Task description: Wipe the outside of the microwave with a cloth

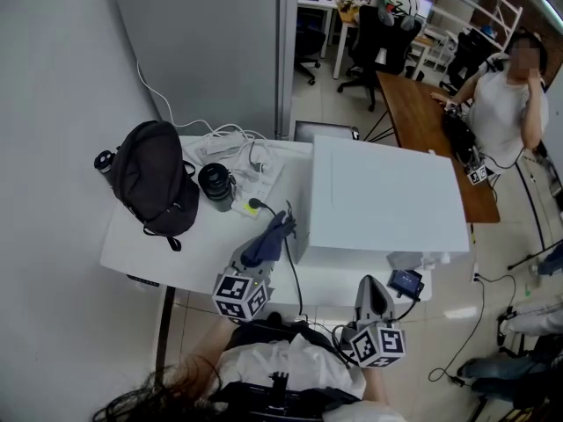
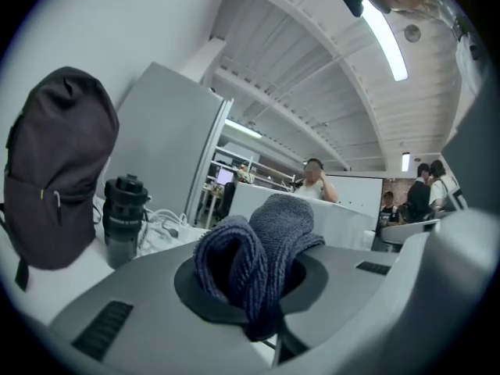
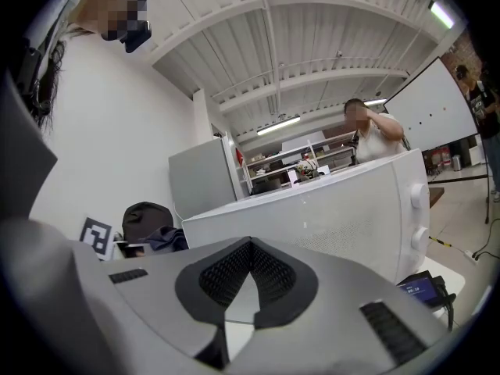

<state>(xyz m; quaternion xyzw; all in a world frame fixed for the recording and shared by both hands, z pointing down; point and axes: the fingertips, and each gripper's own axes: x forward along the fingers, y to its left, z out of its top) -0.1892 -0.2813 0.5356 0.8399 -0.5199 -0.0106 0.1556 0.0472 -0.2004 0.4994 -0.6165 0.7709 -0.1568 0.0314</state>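
Head view shows the left gripper [image 1: 280,225] clamped on the bunched cloth [image 1: 266,244] just left of the microwave [image 1: 387,202], while the right gripper [image 1: 373,287], closed on nothing, waits at its front; hard rubbing could tug the wad free.

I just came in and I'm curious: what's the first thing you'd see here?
A big white microwave sits on the right half of the white table. Just beside its left side, the left tool pinches a folded blue cloth. A black backpack stands at the table's left end.
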